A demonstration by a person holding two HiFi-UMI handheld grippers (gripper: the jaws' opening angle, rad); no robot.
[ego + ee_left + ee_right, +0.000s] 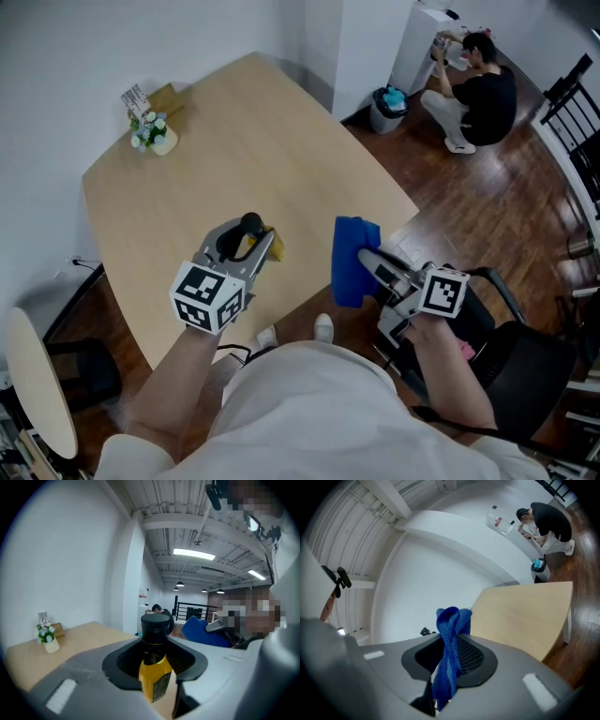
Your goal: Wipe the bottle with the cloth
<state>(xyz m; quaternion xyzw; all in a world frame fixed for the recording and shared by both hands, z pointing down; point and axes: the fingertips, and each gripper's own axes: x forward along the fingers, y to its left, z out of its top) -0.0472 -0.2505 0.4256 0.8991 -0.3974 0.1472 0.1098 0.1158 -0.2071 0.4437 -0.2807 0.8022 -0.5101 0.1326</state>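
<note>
**Bottle** [154, 667]: one. Black cap, dark neck, yellow body with a dark label. It stands upright over the near part of the tabletop [234, 141], and the jaws of the left hand-held gripper [248, 244] pinch its body. Whether its base rests on the wood cannot be told.

**Cloth** [449, 653]: one. Blue, bunched and folded, pinched between the jaws of the right hand-held gripper [373, 264]. It is right of the bottle and apart from it, past the tabletop's edge and over the floor [469, 206].

**Tabletop**: one. Pale wood, bare from the bottle to the far corner.

**Flower pot** [150, 133]: one. White blooms, far left of the bottle, by the wall.

**Person** [476, 89]: one. Crouched well beyond the bottle, to its right, beside a bin [386, 108].
</note>
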